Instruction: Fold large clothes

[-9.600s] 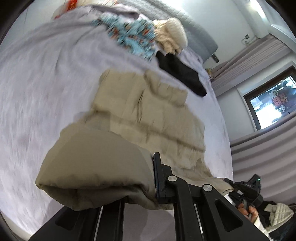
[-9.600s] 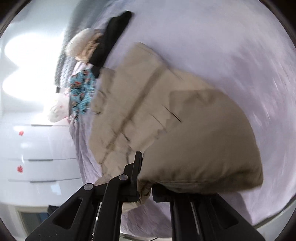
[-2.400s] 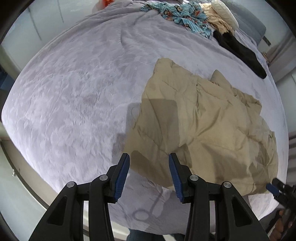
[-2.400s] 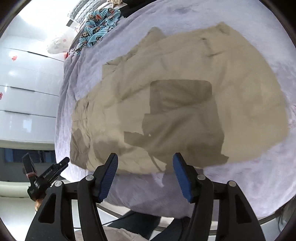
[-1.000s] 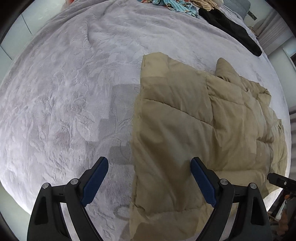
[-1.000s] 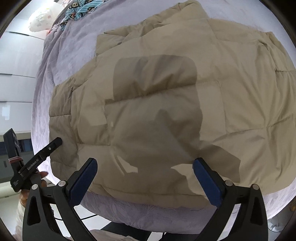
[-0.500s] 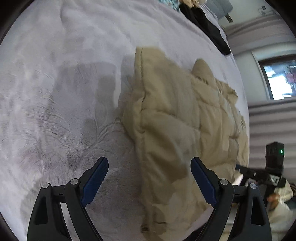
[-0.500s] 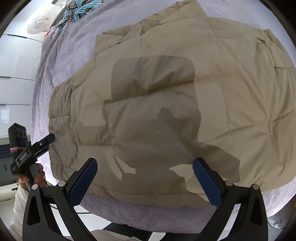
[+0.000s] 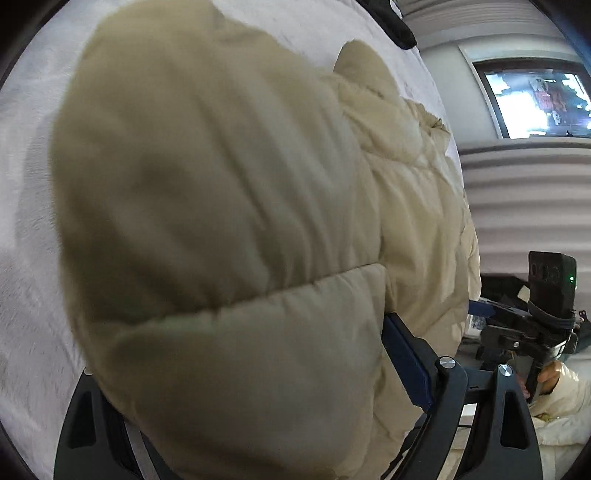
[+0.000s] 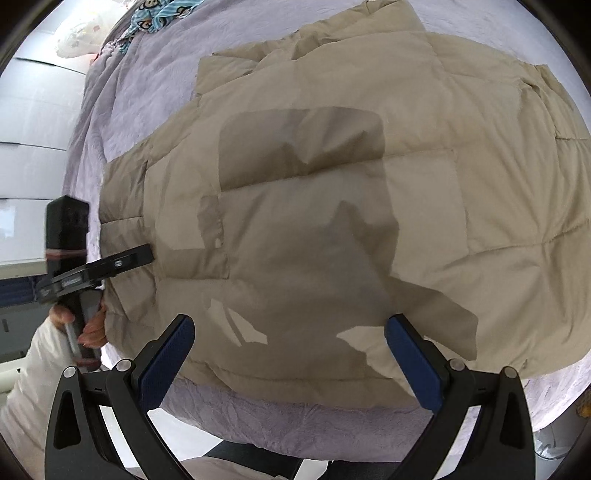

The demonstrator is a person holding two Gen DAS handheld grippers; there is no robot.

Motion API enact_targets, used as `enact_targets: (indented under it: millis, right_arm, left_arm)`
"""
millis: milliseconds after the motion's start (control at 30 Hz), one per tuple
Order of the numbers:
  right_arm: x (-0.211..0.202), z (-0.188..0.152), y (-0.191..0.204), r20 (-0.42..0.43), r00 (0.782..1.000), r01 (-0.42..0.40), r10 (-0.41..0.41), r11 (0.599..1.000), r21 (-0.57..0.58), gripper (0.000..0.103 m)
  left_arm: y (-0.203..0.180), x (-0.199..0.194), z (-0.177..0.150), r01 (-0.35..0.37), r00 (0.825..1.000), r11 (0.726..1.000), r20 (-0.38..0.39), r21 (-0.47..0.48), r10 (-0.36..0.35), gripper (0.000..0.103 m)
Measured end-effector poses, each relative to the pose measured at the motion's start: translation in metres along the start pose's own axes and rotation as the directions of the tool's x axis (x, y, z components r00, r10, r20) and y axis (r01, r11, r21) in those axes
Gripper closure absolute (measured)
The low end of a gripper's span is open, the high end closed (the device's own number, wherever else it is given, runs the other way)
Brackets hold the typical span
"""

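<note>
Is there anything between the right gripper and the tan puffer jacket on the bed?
Nothing visible. The right gripper hangs open just above the near edge of the tan puffer jacket, with only its own shadow on the fabric. The left gripper is at the jacket's left edge, well aside.

One jacket lies ahead of two hand-held grippers, left and right, on one bed; one patterned garment lies far beyond.

A home bedroom is indicated; a bed covered in lilac bedding is seen; white wardrobe doors and a window are noted.
</note>
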State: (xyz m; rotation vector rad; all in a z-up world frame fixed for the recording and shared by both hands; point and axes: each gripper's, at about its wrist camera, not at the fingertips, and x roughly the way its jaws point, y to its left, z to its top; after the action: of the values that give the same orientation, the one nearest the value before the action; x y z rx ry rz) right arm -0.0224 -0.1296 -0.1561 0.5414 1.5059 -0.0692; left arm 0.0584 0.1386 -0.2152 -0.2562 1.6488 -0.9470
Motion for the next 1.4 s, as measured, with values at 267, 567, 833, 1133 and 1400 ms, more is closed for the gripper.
enact_targets:
  millis: [267,567,833,1133,1400]
  right_arm:
    - [-0.006,0.001,-0.005,0.017,1.0,-0.007,0.007,1.0,0.005,0.0]
    - [-0.03,0.016,-0.028,0.15,0.989,-0.02,0.013,0.999,0.044,0.039]
    - [-0.021,0.039,-0.066,0.219,0.972,-0.103,0.081,0.99,0.091,0.075]
    - [0.013,0.061,-0.083,0.212,0.958,-0.21,0.191,0.975,0.073,0.081]
    - [0.028,0.067,-0.126,0.192,0.92,-0.372,0.34,0.914,0.161,0.096]
  left_arm:
    - [-0.011,-0.002,0.001,0.081,0.996,0.996,0.042,-0.022,-0.08,0.07]
    - [-0.064,-0.037,-0.011,0.075,0.988,0.997,0.133,0.005,-0.076,0.073]
    - [-0.139,-0.054,-0.016,0.059,0.985,0.997,0.159,0.047,-0.065,0.073]
    - [-0.247,-0.025,-0.004,0.015,0.99,0.998,0.142,0.058,-0.023,0.073]
    - [-0.326,0.039,0.013,-0.142,0.983,0.985,0.129,0.096,0.129,0.073]
